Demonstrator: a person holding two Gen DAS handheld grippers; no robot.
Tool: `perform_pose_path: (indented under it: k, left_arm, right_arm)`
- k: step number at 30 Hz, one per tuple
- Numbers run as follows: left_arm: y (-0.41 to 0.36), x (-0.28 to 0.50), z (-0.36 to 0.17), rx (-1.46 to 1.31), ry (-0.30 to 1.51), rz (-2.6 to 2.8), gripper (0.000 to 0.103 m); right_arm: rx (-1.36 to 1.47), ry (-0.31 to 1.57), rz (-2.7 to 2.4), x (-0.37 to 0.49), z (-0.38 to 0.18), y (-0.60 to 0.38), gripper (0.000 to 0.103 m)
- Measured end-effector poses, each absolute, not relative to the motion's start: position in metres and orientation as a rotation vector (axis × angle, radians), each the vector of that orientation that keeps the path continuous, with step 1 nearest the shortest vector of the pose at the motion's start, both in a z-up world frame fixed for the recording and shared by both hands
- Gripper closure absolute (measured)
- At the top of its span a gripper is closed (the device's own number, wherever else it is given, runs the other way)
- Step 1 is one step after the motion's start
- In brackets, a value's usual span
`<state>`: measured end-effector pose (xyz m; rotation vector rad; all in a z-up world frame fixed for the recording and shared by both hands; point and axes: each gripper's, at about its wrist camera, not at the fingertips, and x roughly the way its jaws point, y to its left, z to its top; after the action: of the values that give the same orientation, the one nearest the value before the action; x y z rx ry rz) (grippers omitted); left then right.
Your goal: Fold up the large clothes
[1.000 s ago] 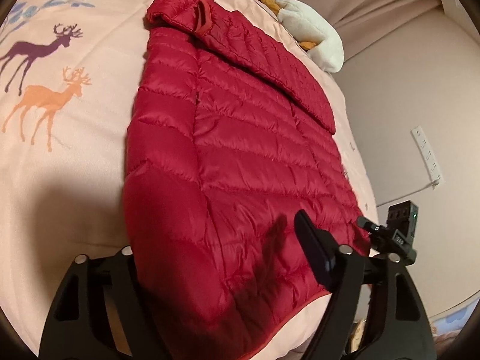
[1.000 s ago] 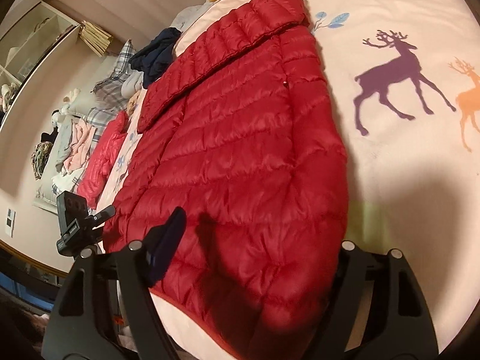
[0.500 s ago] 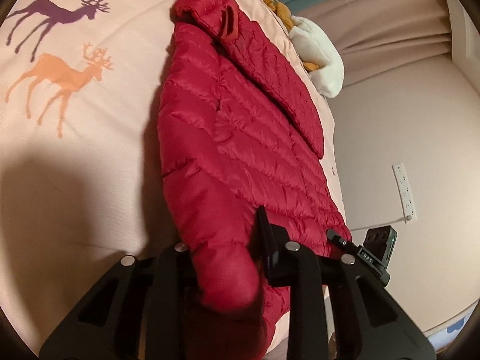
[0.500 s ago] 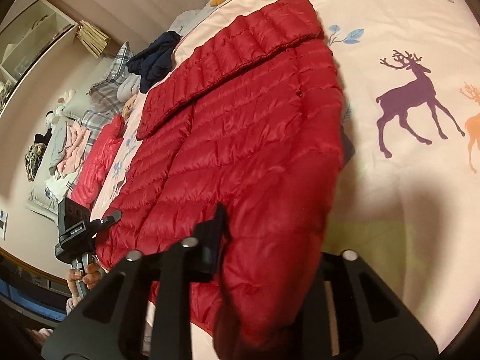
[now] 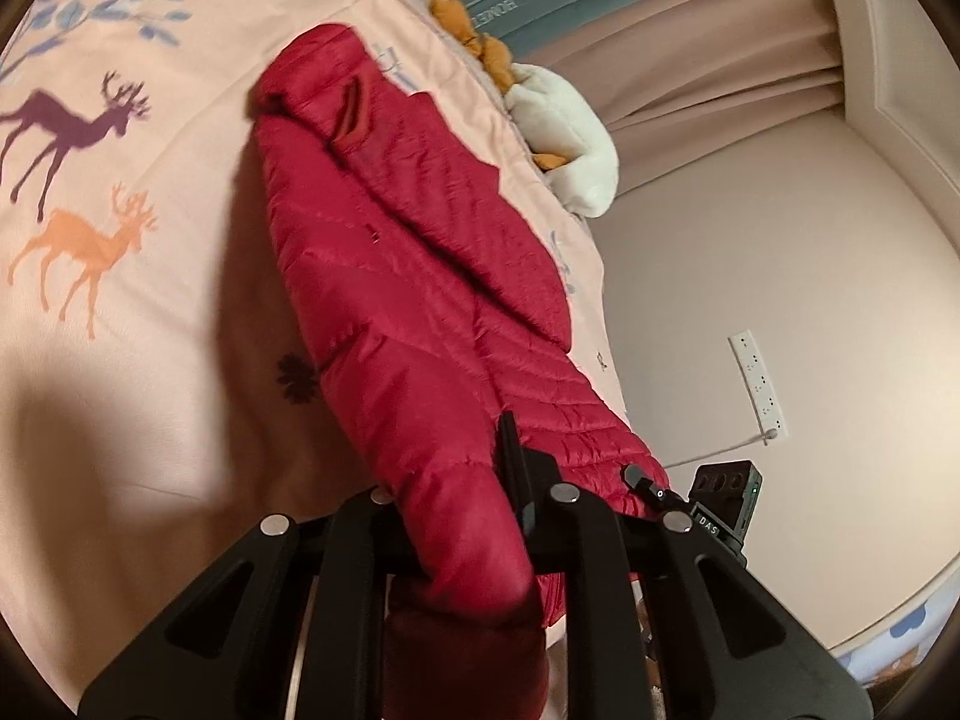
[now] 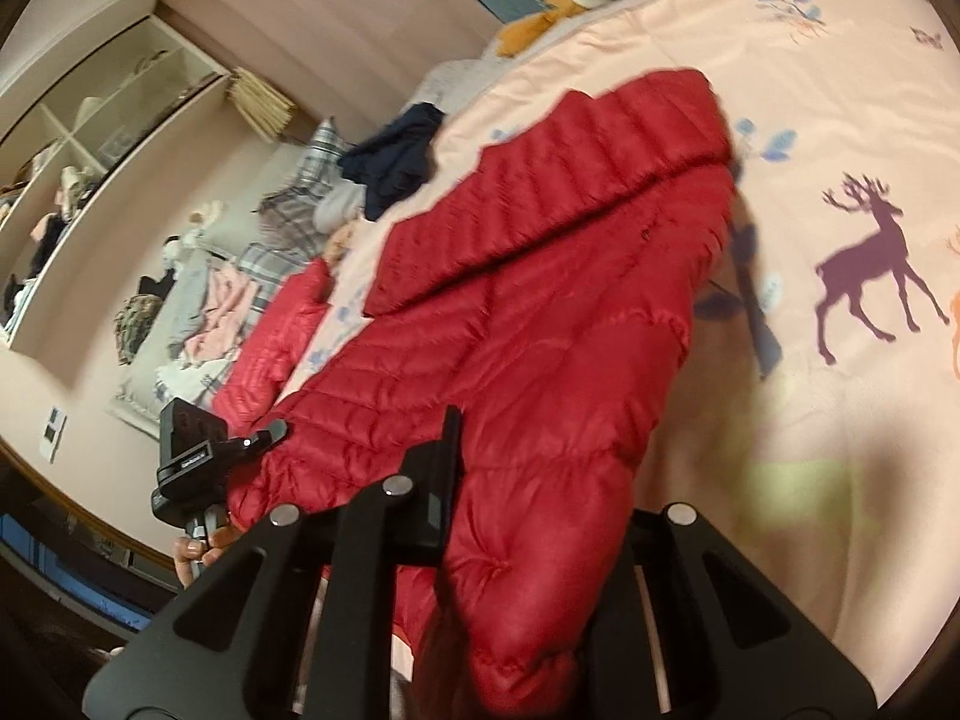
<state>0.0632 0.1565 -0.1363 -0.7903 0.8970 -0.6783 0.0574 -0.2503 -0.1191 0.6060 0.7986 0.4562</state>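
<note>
A red quilted puffer jacket [image 5: 420, 300] lies on a pink bedspread [image 5: 150, 360] printed with deer. Its near hem is lifted off the bed. My left gripper [image 5: 456, 516] is shut on one corner of the hem, which bunches between its jaws. My right gripper [image 6: 528, 516] is shut on the other hem corner of the jacket [image 6: 540, 312]. The collar end lies far from me. A sleeve is folded across the body. The other gripper shows at the edge of each view.
A white and orange plush toy [image 5: 570, 144] lies at the head of the bed. Dark clothes [image 6: 396, 162], plaid fabric and another red garment [image 6: 270, 342] lie at the bed's side. A wall with a socket strip [image 5: 759, 384] is close by.
Both grippers closed on the jacket's near hem and lifted it. The hem now rises off the bed and the jacket body is drawn up and narrower.
</note>
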Motion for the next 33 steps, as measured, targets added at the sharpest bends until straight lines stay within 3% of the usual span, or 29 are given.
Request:
perform_pose_path:
  k: [33]
  left_arm:
    - [0.164,0.046,-0.052,-0.731,0.775,-0.787,0.087]
  right_arm:
    - [0.494,0.609,0.632,0.022,-0.034,-0.245,0.09]
